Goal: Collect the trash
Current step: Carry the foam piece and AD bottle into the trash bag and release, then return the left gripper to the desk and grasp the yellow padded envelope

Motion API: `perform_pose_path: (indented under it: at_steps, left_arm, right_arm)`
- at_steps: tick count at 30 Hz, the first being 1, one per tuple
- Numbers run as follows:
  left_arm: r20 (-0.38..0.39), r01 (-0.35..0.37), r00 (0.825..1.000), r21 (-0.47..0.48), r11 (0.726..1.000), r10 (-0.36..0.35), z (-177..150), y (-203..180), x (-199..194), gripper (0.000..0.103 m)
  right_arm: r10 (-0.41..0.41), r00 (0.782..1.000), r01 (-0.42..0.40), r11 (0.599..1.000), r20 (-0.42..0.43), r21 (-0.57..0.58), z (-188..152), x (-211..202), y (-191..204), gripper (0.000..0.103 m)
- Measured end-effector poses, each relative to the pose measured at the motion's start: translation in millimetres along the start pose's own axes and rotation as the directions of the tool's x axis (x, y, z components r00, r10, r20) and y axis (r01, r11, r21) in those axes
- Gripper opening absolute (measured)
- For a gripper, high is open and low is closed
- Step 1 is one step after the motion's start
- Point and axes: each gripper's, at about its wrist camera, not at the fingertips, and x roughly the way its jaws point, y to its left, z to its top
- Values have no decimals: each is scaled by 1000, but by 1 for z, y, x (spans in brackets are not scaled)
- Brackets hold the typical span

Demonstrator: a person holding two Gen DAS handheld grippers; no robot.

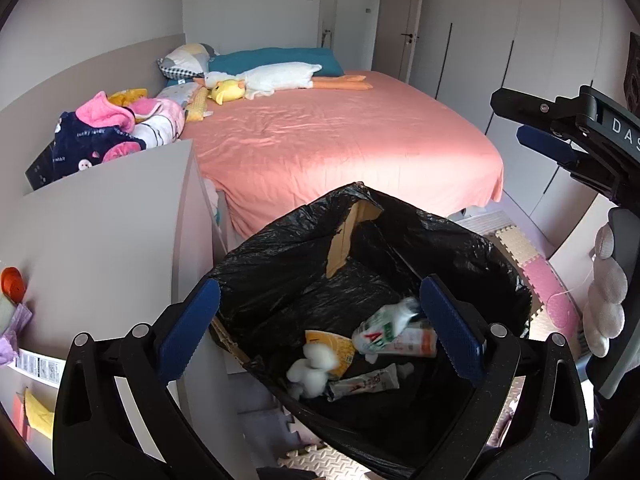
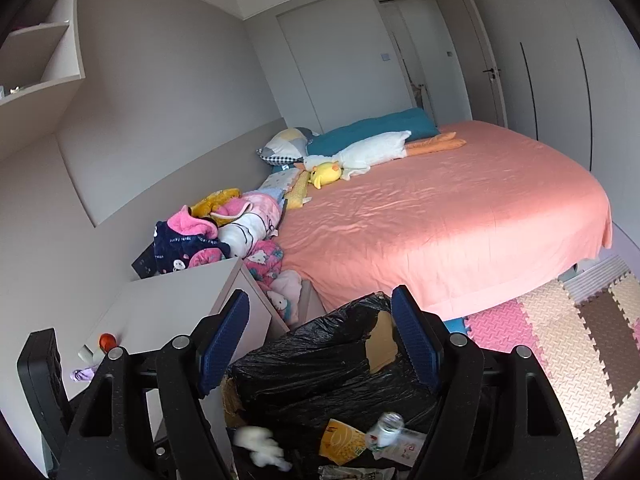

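Fingers (image 1: 188,334) of both grippers spread apart over crinkled black bin liner (image 1: 288,264) holding wrappers.

A salmon-pink sheet (image 2: 460,216) is covering the bed, a teal pillow (image 2: 372,130) is lying beside a yellow plush toy (image 2: 326,174), a black bag (image 1: 304,248) is lining the brown box, and pink, cream and brown mats (image 2: 560,344) are showing a chequered pattern.

The bin (image 1: 280,264) mouth gapes open at frame centre, hemmed by the desk (image 1: 100,232) at left and the bed (image 1: 340,152) above.

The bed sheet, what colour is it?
The sheet is salmon pink, plain; the right wrist view shows it best.
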Motion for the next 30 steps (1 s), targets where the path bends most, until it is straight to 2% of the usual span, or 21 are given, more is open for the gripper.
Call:
perform_pose_path:
  at_steps: [8, 30]
  left_arm:
    - [7, -20, 1000, 6, 1000, 20, 1, 3, -4, 97]
    - [1, -38, 999, 5, 999, 38, -2, 6, -9, 97]
  right_arm:
    - [19, 999, -19, 1000, -35, -6, -5, 7, 2, 74]
    - [43, 997, -45, 998, -56, -37, -10, 10, 14, 78]
